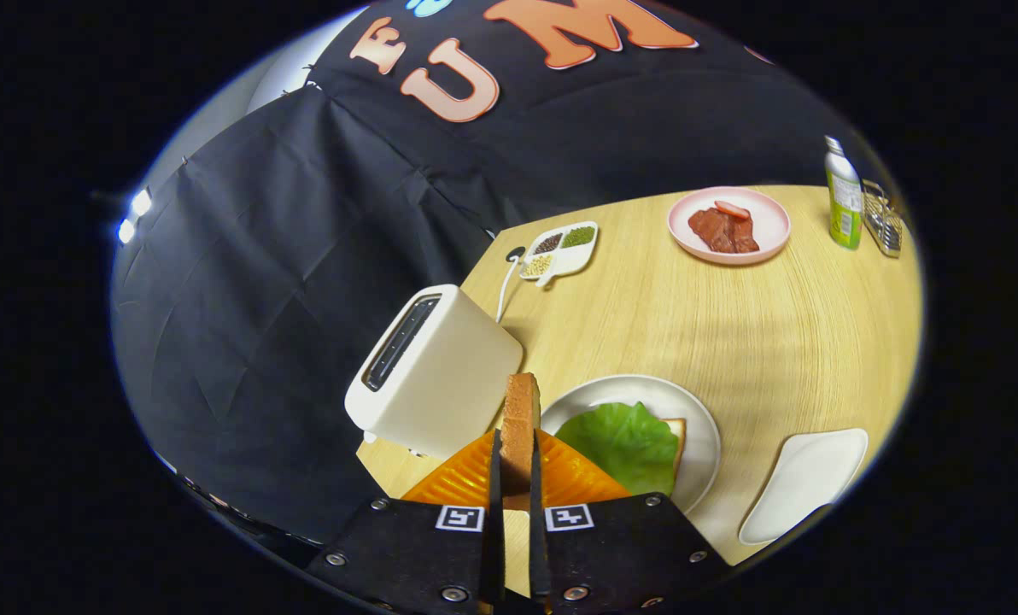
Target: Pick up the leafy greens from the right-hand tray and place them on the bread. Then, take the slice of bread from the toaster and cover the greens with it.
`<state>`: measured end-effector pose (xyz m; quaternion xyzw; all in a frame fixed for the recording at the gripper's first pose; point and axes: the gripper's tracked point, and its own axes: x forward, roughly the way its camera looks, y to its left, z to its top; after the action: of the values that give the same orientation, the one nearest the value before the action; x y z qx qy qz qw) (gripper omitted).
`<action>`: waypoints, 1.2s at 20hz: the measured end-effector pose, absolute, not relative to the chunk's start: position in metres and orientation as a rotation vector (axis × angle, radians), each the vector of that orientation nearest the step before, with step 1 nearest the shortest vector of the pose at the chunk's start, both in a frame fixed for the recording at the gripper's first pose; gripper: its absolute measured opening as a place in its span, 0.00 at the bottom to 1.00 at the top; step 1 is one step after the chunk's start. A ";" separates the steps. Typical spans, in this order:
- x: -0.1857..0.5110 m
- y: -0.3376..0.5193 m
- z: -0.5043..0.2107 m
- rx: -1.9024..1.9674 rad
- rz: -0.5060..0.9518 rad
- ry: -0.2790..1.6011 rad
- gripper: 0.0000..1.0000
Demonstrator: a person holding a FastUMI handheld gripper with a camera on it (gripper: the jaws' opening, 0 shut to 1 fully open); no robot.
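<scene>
My gripper (516,461) is shut on a slice of bread (519,418), held on edge between the two orange fingers (466,483). The white toaster (428,371) stands just ahead and to the left, its slot looking empty. To the right of the fingers a white plate (701,427) carries a second slice of bread (676,431) with the leafy greens (627,442) lying on top. The held slice is beside the plate's left rim, above the table.
An empty white tray (804,483) lies right of the plate. Farther back on the wooden table (731,325) sit a pink plate with meat (728,224), a divided dish of seeds (560,249), a green bottle (843,198) and a wire rack (883,220).
</scene>
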<state>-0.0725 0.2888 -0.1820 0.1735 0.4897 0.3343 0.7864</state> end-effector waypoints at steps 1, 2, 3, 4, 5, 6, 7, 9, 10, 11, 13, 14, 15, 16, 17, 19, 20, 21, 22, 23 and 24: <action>-0.072 0.286 -0.189 0.385 0.717 1.064 0.11; -0.073 0.281 -0.193 0.398 0.716 1.071 0.12; -0.070 0.277 -0.201 0.409 0.701 1.076 0.12; -0.067 0.269 -0.212 0.401 0.676 1.084 0.12; -0.064 0.264 -0.219 0.400 0.663 1.083 0.11; -0.064 0.261 -0.225 0.399 0.654 1.086 0.12; -0.062 0.259 -0.229 0.402 0.650 1.084 0.12; -0.062 0.254 -0.234 0.399 0.646 1.078 0.12; -0.061 0.251 -0.236 0.389 0.647 1.072 0.13; -0.060 0.249 -0.236 0.379 0.643 1.060 0.15; -0.053 0.241 -0.243 0.330 0.618 1.025 0.24; -0.047 0.233 -0.250 0.287 0.579 1.008 0.27; -0.038 0.224 -0.254 0.241 0.533 0.975 0.37; -0.028 0.220 -0.254 0.210 0.510 0.935 0.43; -0.023 0.216 -0.252 0.190 0.489 0.909 0.52; -0.015 0.207 -0.235 0.191 0.464 0.847 0.61; -0.009 0.202 -0.227 0.180 0.448 0.804 0.63; -0.002 0.196 -0.219 0.156 0.425 0.756 0.67; 0.004 0.188 -0.212 0.124 0.401 0.711 0.69; 0.009 0.182 -0.205 0.091 0.375 0.667 0.75; 0.014 0.178 -0.196 0.063 0.355 0.616 0.78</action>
<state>0.0137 0.1777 -0.1958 0.0310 0.3014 0.1740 0.9370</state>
